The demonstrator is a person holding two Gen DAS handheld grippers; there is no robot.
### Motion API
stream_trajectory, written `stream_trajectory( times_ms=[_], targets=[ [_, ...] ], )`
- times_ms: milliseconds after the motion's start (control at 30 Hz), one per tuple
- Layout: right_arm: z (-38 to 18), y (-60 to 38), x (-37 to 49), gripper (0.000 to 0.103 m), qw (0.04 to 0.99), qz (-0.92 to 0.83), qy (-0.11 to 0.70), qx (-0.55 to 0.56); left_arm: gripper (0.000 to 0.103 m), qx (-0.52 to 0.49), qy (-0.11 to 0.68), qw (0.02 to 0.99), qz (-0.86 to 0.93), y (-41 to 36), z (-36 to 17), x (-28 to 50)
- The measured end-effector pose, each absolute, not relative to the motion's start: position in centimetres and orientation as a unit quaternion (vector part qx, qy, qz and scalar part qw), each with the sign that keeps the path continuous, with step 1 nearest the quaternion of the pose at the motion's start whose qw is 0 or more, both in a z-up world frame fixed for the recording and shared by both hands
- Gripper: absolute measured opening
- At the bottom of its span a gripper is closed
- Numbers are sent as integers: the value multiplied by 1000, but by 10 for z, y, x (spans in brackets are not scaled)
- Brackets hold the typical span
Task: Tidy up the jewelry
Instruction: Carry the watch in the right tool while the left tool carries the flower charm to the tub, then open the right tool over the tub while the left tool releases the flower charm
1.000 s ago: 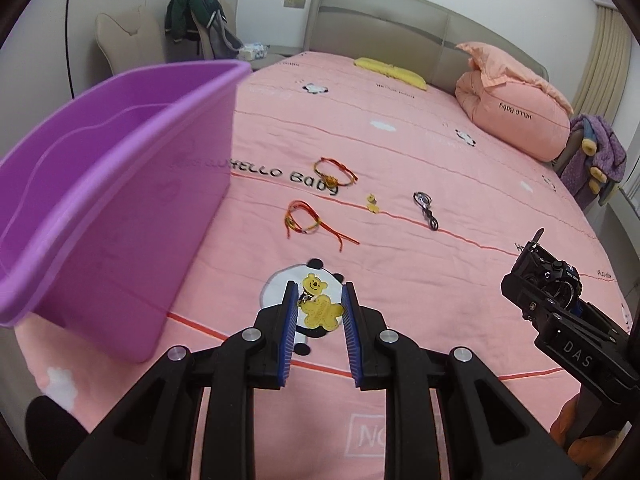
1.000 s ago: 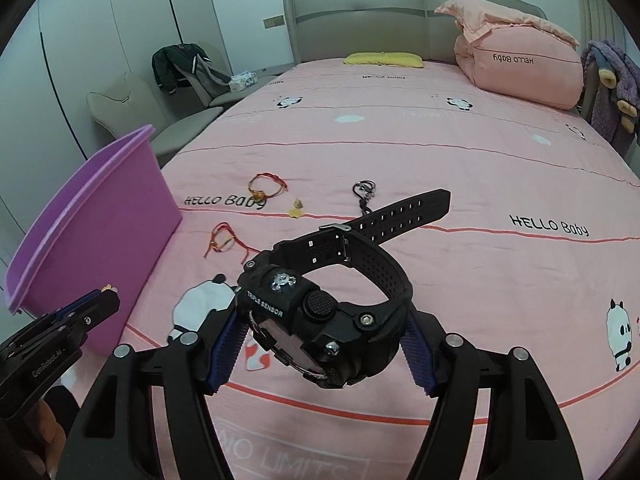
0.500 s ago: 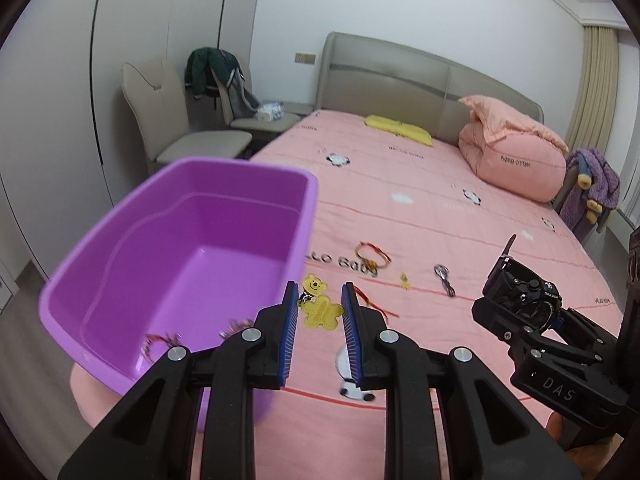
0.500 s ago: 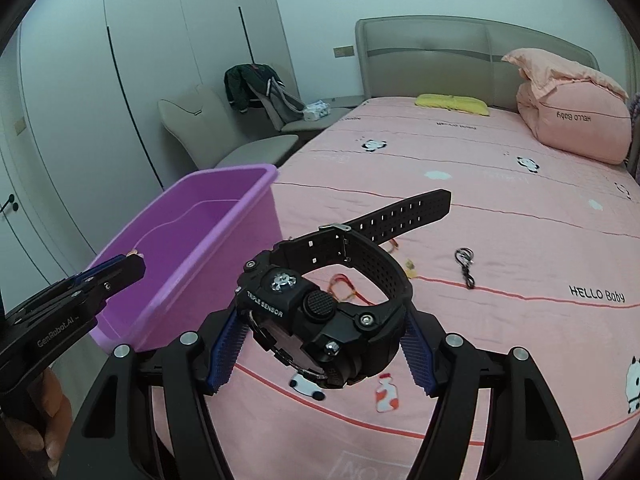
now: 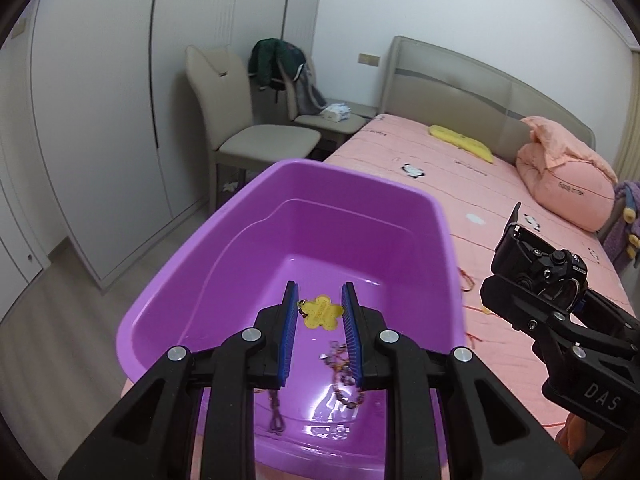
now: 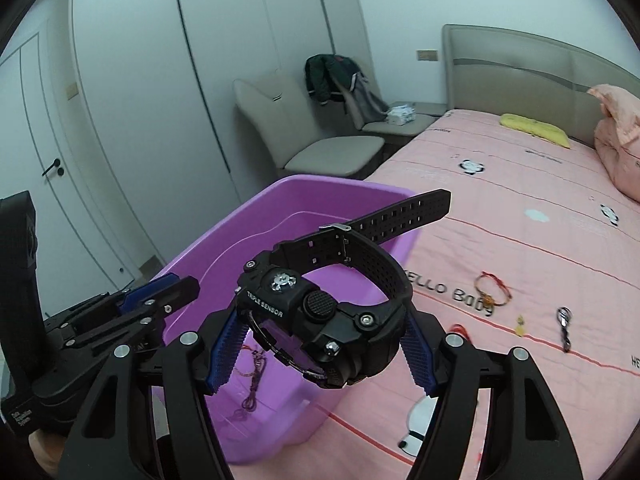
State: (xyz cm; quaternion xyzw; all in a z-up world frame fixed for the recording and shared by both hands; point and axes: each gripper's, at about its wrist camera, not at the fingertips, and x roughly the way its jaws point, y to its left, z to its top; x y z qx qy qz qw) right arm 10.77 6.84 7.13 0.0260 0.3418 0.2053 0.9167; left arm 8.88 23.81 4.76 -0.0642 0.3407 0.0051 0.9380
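1. Pink bed (image 5: 460, 184) under me, with the purple tub (image 5: 280, 216) at its near corner.
2. My left gripper (image 5: 319, 312) hovers above the tub, jaws parted; the yellow charm (image 5: 322, 313) shows between them, and I cannot tell if either touches it.
3. My right gripper (image 6: 316, 328) clamps the black watch (image 6: 320, 304) beside the tub.
4. Farther out, bracelets (image 6: 493, 286) lie on the bed.

left wrist: looks along its fingers, tilted down, close above purple tub (image 5: 280, 216), bed (image 5: 500, 184) toward 2 o'clock | right wrist: faces tub (image 6: 224, 256) at 10 o'clock, bed (image 6: 520, 200) at 2 | shared: tub, bed, chair (image 5: 240, 120), each other's gripper
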Motion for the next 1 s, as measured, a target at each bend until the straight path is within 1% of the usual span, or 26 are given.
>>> stream_trajectory(
  times_ms=[133, 333, 433, 1000],
  targets=[
    [62, 96, 126, 67, 907, 220, 360, 2, 22, -72, 361, 930, 26, 258, 32, 100],
    [43, 125, 149, 67, 887, 227, 402, -24, 22, -76, 397, 913, 43, 269, 14, 119],
    [34, 134, 153, 67, 882, 227, 411, -41, 22, -76, 407, 909, 50, 272, 8, 124],
    [6, 145, 180, 67, 865, 210, 450, -69, 23, -78, 432, 895, 82, 276, -4, 135]
  ],
)
